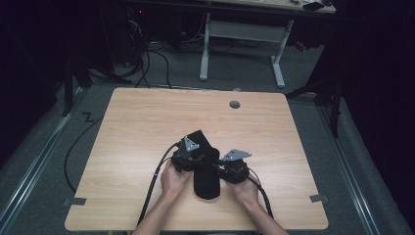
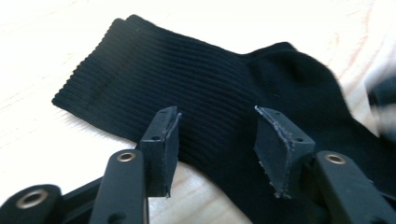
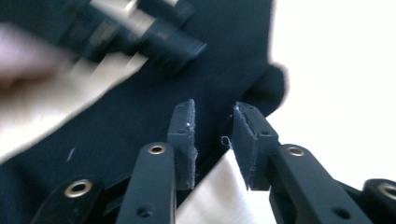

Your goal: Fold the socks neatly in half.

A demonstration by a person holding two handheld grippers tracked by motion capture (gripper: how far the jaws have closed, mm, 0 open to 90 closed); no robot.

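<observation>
- a black sock [image 1: 205, 164] lies flat on the wooden tabletop [image 1: 142, 122], near your edge and about midway across, running from its cuff on the far side to its toe end closest to you.
- your left claw [image 1: 192, 155] sits over the left side of the sock, with the grey plate on top of it tilted.
- in the left gripper view that left claw [image 2: 217, 135] is spread, with a clear gap between its pads; the ribbed cuff part of the sock [image 2: 187, 88] lies flat beyond and under the gap, and nothing is pinched.
- the sock's near edge passes just under those pads [image 2: 166, 135], with bare wood showing between the jaws lower down.
- your right claw [image 1: 226, 169] sits at the sock's right side, close to the left one.
- in the right gripper view the right claw [image 3: 214, 135] is parted too, more narrowly, and its pads [image 3: 184, 135] hover over the sock's edge [image 3: 140, 116] without pressing on it.
- a small thread loop shows between the right pads.
- the left gripper [image 3: 140, 32] crosses the top of that view, blurred, with your hand [image 3: 23, 51] behind it.
- both your hands come in from the bottom of the high view.
</observation>
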